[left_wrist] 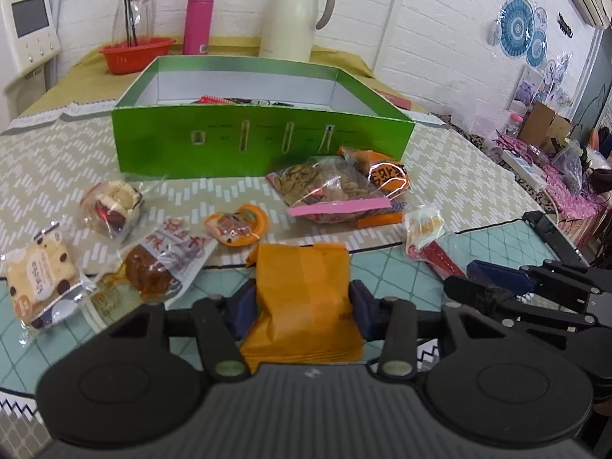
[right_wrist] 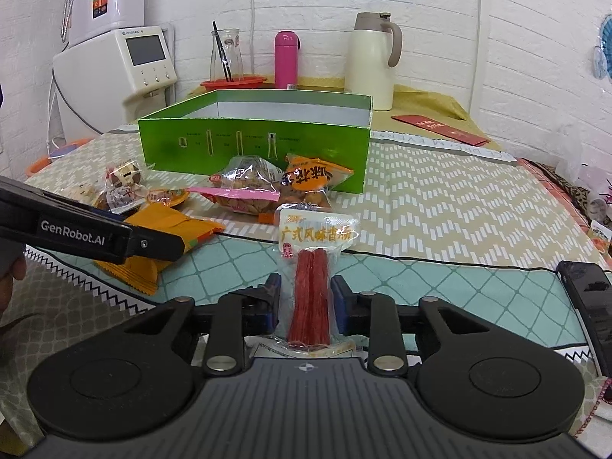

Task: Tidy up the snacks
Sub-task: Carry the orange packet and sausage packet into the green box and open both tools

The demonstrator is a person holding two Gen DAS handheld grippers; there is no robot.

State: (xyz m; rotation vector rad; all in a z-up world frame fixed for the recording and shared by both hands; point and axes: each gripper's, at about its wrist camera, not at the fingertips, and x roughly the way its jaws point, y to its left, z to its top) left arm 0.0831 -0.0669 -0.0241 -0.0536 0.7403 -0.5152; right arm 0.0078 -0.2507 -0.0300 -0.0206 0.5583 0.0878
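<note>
A green open box stands on the table with a few packets inside; it also shows in the right wrist view. My left gripper is shut on an orange snack packet, also seen from the right wrist. My right gripper has its jaws around a clear packet of red sausages, with small gaps at each side. Loose snacks lie before the box: a bag of seeds, an orange bag, a cake packet, a brown meat packet.
A cream thermos jug, a pink bottle, a glass carafe and a red basket stand behind the box. A white appliance is at the left. A black phone lies at the right table edge.
</note>
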